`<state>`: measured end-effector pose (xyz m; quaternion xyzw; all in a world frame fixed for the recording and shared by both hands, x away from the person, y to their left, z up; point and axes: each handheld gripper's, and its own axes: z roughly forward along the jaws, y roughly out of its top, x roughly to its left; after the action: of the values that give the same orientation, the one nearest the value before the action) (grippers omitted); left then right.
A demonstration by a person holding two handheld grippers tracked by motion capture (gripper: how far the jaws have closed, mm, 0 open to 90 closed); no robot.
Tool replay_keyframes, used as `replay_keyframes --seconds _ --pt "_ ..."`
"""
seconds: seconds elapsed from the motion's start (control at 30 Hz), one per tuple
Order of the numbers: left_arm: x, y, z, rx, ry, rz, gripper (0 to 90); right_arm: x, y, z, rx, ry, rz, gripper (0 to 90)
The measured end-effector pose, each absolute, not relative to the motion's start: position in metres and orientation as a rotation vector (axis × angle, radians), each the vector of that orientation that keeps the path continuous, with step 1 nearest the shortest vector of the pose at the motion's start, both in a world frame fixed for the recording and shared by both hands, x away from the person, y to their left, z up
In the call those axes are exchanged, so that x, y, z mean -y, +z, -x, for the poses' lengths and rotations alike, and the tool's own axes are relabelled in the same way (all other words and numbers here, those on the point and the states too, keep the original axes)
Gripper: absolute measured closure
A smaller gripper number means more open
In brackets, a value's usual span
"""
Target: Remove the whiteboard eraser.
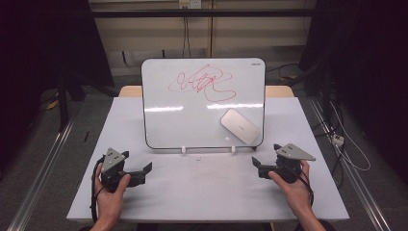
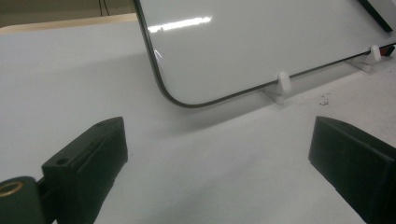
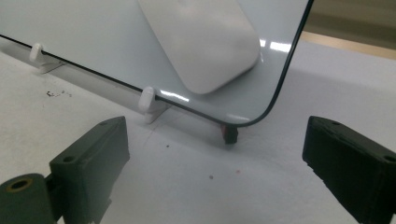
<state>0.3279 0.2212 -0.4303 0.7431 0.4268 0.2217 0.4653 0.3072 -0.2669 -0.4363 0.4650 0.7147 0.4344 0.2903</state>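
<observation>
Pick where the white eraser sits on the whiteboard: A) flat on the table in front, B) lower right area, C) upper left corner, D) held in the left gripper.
B: the eraser clings to the whiteboard near its lower right corner, below the red scribble.

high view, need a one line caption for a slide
Two open hand-held grippers, left gripper and right gripper, rest before a whiteboard with a red scribble and eraser.

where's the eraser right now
The white eraser sticks to the lower right part of the whiteboard, below the red scribble; in the right gripper view it sits near the board's bottom corner, ahead of the open jaws.
</observation>
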Motion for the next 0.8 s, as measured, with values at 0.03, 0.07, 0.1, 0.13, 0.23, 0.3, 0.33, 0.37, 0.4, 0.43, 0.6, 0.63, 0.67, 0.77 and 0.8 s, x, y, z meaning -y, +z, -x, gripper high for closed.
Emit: replay_keyframes --seconds 0.03,0.07,0.1,0.13,0.23,0.3,0.33,0.37,0.4,0.43,0.6,0.63,0.67,0.77,0.8 --pt "-0.221 -0.430 -0.328 -1.048 0.546 -1.823 4.5 0.266 -0.435 -0.308 -1.906 1.154 -1.231 7.6" --pt "-0.220 -0.430 -0.328 -1.044 0.550 -1.823 4.5 0.264 -0.433 -0.309 -1.916 1.144 -1.218 7.2" --pt "-0.220 -0.430 -0.328 -1.038 0.548 -1.831 4.5 0.264 -0.432 -0.311 -1.922 1.136 -1.211 7.1" --pt "-0.219 -0.430 -0.328 -1.037 0.543 -1.829 4.5 0.263 -0.431 -0.312 -1.928 1.131 -1.203 7.3" --pt "-0.218 -0.430 -0.329 -1.024 0.539 -1.840 4.5 0.261 -0.425 -0.319 -1.934 1.124 -1.185 7.9" --pt "-0.217 -0.431 -0.329 -1.022 0.529 -1.841 4.5 0.259 -0.421 -0.324 -1.936 1.127 -1.180 8.9" --pt "-0.217 -0.431 -0.328 -1.023 0.528 -1.844 4.5 0.257 -0.419 -0.327 -1.934 1.126 -1.172 11.1" --pt "-0.218 -0.431 -0.329 -1.022 0.527 -1.846 4.5 0.256 -0.417 -0.329 -1.930 1.130 -1.168 12.1" --pt "-0.218 -0.431 -0.329 -1.024 0.524 -1.846 4.5 0.254 -0.416 -0.332 -1.921 1.132 -1.166 10.8" --pt "-0.218 -0.431 -0.329 -1.028 0.522 -1.838 4.5 0.252 -0.414 -0.334 -1.915 1.121 -1.164 10.8" --pt "-0.218 -0.431 -0.329 -1.026 0.520 -1.846 4.5 0.242 -0.406 -0.342 -1.918 1.092 -1.162 8.4" --pt "-0.218 -0.431 -0.329 -1.026 0.520 -1.846 4.5 0.240 -0.404 -0.344 -1.922 1.095 -1.147 8.1" --pt "-0.217 -0.431 -0.329 -1.023 0.520 -1.842 4.5 0.238 -0.403 -0.345 -1.933 1.101 -1.140 8.0" --pt "-0.217 -0.431 -0.329 -1.021 0.523 -1.845 4.5 0.232 -0.400 -0.349 -1.962 1.102 -1.101 9.2" --pt "-0.217 -0.431 -0.329 -1.021 0.519 -1.844 4.5 0.230 -0.400 -0.351 -1.964 1.100 -1.099 9.4"
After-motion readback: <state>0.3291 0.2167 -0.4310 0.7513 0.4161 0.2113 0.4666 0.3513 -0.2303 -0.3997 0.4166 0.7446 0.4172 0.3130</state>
